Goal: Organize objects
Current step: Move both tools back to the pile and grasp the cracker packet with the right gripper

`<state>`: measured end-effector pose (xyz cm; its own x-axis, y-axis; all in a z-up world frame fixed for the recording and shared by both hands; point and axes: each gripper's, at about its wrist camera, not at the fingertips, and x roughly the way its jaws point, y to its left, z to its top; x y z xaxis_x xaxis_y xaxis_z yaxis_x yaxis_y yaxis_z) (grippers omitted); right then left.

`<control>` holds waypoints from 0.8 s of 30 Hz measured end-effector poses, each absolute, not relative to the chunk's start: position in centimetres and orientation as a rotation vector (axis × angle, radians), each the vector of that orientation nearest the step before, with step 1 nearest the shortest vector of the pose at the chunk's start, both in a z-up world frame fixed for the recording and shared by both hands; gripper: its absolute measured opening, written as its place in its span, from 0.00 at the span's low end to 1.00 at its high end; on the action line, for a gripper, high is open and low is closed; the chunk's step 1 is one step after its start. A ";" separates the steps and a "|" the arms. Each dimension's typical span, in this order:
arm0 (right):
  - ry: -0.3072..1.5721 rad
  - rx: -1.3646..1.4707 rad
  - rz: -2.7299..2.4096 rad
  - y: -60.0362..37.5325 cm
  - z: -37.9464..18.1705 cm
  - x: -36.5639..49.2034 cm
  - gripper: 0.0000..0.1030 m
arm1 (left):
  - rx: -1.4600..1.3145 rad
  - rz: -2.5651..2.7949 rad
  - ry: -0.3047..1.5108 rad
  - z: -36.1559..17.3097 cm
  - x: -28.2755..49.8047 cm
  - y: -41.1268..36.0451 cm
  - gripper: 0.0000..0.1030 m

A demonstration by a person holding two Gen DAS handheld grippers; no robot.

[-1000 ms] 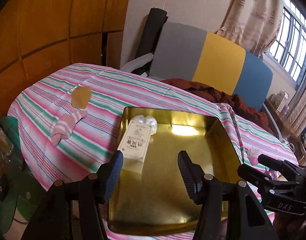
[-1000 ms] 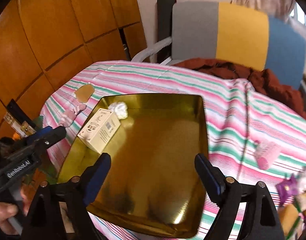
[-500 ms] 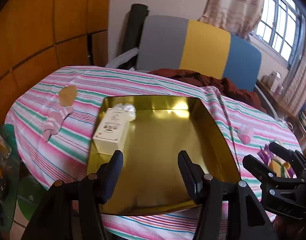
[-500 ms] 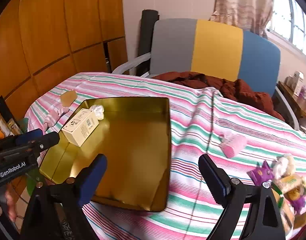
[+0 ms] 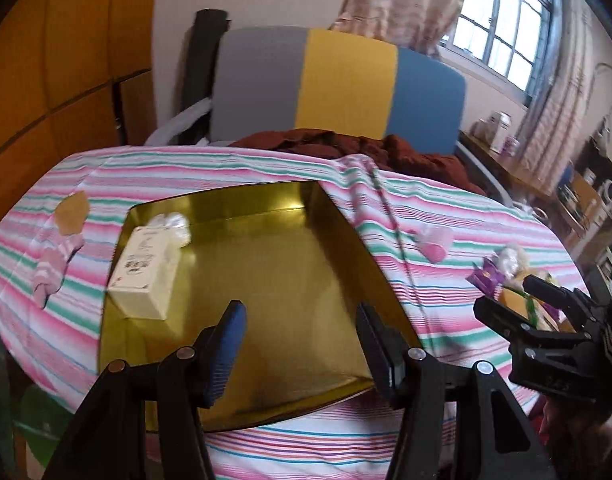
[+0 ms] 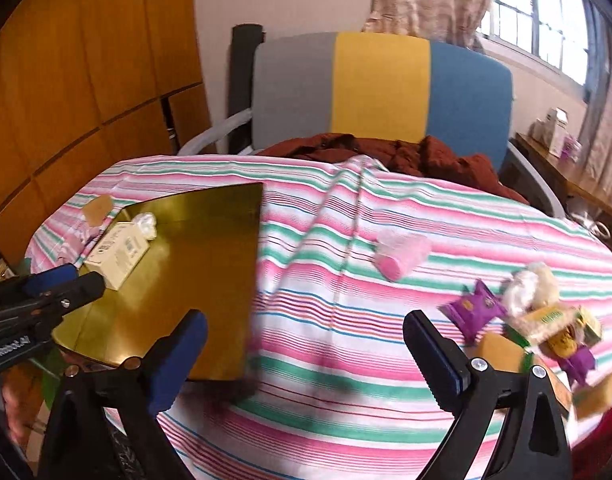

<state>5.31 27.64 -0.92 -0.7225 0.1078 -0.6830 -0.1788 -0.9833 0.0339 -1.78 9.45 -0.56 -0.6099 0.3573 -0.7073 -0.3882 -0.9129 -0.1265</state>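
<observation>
A gold tray (image 5: pixel 274 280) (image 6: pixel 178 272) lies on the striped tablecloth (image 6: pixel 345 320). It holds a cream box (image 5: pixel 144 272) (image 6: pixel 120 252) and a small white wrapped piece (image 5: pixel 172 224) (image 6: pixel 146 224) at its left side. My left gripper (image 5: pixel 302 340) hangs over the tray's near edge, open and empty. My right gripper (image 6: pixel 306 348) is over bare cloth to the right of the tray; its jaws are opening with nothing between them. A pink roll (image 6: pixel 401 256) (image 5: pixel 435 242) lies beyond it. A pile of wrapped snacks (image 6: pixel 537 320) sits at the right.
A pink striped sock (image 5: pixel 54 264) and a tan tag (image 5: pixel 72 212) lie left of the tray. A grey, yellow and blue chair (image 6: pixel 381 88) with a brown garment (image 6: pixel 385 152) stands behind the table. Wooden panels (image 5: pixel 46 80) are at the left.
Both grippers have swung to the right, so the tray has slid left in both views. The snack pile has come into the right wrist view. The right jaws have spread wider.
</observation>
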 end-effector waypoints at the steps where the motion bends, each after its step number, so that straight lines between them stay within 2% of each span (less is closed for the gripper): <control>1: 0.152 -1.091 2.765 28.1 -1.0 5.5 0.96 | -1.079 2.488 0.063 -0.5 -1.6 9.8 0.56; 17: 0.314 -1.115 2.512 40.9 -1.2 12.3 0.99 | -1.029 2.252 0.220 -0.3 -0.6 17.5 0.56; 24: 0.270 -1.339 2.515 45.3 -0.4 15.3 1.00 | -1.037 2.107 0.278 -1.5 0.8 21.2 0.56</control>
<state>15.27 45.30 -0.39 -0.5319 0.1554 -0.8324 -0.3286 -0.9439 0.0338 0.79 21.16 -1.49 -0.3834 0.5364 -0.7518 -0.7131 -0.6893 -0.1281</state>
